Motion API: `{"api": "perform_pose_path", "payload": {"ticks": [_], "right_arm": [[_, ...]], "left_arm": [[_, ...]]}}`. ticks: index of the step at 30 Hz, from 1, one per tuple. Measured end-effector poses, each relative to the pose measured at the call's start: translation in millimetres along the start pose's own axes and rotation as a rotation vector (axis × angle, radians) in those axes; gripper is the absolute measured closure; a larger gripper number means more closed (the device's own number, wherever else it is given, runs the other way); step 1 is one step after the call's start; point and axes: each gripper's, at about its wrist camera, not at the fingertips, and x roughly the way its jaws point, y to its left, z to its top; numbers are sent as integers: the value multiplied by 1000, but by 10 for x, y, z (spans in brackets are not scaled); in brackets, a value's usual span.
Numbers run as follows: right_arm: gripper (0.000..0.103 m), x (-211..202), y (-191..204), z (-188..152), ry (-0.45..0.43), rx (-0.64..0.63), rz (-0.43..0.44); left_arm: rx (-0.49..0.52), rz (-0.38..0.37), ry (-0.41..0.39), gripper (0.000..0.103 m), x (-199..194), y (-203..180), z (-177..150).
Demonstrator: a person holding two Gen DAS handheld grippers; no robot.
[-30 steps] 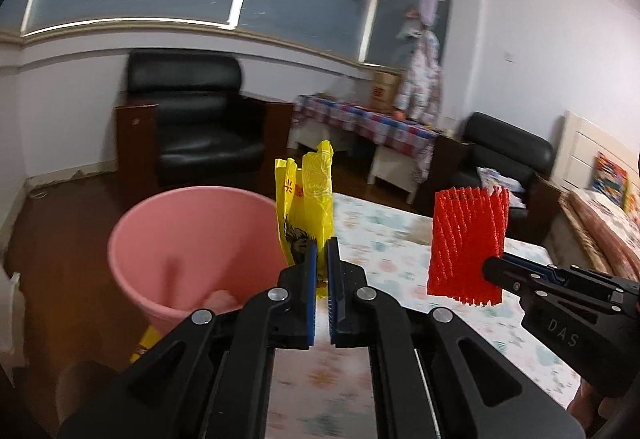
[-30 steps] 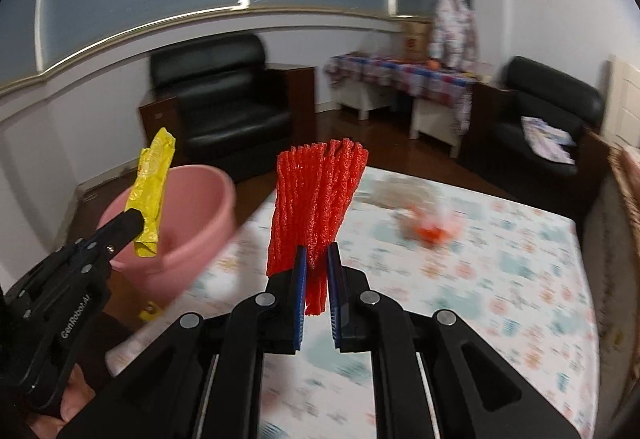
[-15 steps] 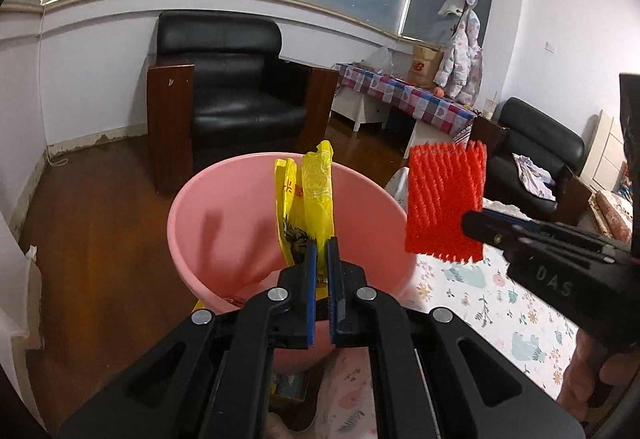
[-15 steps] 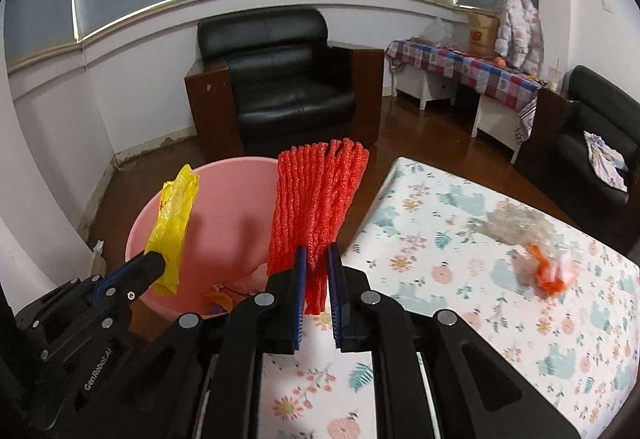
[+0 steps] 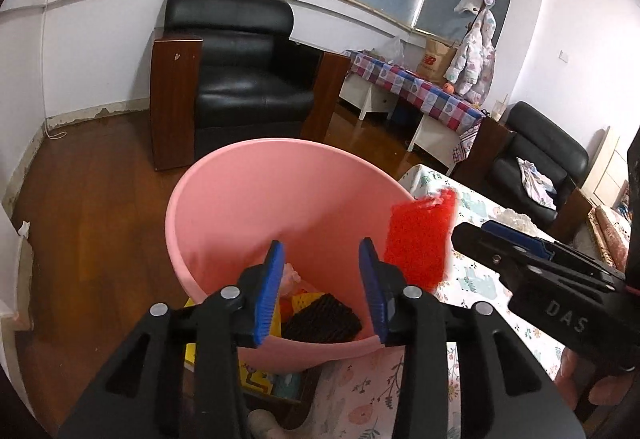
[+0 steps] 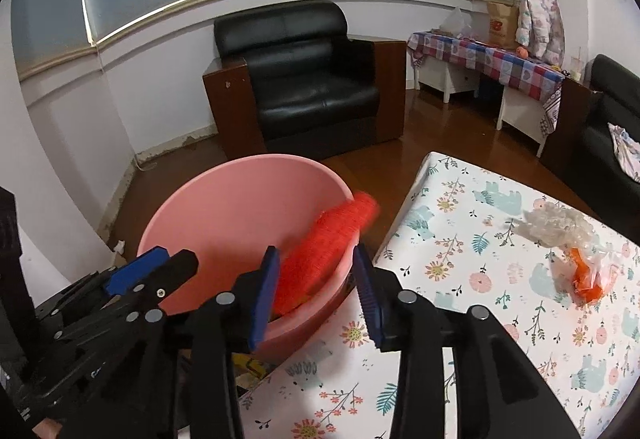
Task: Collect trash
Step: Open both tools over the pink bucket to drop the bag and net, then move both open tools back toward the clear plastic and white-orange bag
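A pink bucket [image 5: 256, 207] stands on the floor at the table's left end; it also shows in the right wrist view [image 6: 224, 215]. My left gripper [image 5: 322, 289] is open and empty over the bucket's near rim. Trash lies in the bucket, including a dark net piece [image 5: 322, 323] and yellow bits [image 5: 304, 299]. My right gripper [image 6: 314, 293] is open at the bucket's right rim. The red foam net [image 6: 324, 247] is loose, blurred, tipping into the bucket; it shows beside the right gripper in the left wrist view [image 5: 420, 239].
The table with a floral cloth [image 6: 500, 319] carries a crumpled clear wrap [image 6: 556, 227] and an orange-filled clear bag [image 6: 588, 279]. A black armchair [image 6: 312, 87] stands behind the bucket. Wooden floor [image 5: 80, 199] lies to the left.
Both grippers opened. The yellow bag left my left gripper and dropped into the bucket. The red foam net left my right gripper and is falling in.
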Motion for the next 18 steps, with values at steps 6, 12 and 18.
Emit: {"api": "perform_pose_path", "payload": {"ticks": [6, 12, 18], "right_arm": [[64, -202, -133, -133, -17, 29, -14], [64, -504, -403, -277, -42, 83, -43], [64, -740, -716, -488, -45, 135, -113]], "left_arm": [[8, -14, -3, 64, -20, -86, 19], [42, -25, -36, 64, -118, -280, 12], [85, -43, -43, 64, -197, -534, -22]]}}
